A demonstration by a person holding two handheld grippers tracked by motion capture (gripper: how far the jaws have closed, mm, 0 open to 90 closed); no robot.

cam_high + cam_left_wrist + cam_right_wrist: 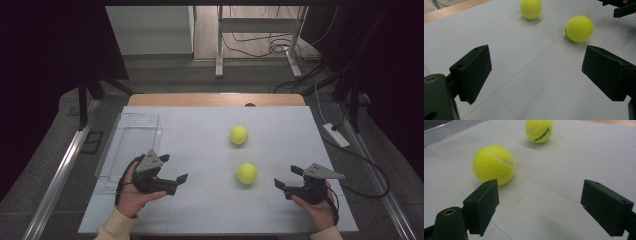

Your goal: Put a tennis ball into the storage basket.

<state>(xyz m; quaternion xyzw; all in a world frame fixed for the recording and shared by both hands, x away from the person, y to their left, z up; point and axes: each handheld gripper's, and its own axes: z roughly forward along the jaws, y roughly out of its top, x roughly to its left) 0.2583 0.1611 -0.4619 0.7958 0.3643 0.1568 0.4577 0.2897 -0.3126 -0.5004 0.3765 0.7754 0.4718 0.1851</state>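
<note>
near tennis ball | round, no long axis | both hand-held grippers spread, empty

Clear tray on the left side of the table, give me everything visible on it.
The clear tray is a shallow rectangular bin of see-through plastic with low walls and a faint ribbed or gridded floor. It lies flat at the table's left edge, long side running away from the person, and looks empty. The left gripper sits by its near right corner; whether they touch can't be told.

Left gripper and right gripper both gape empty.
</note>
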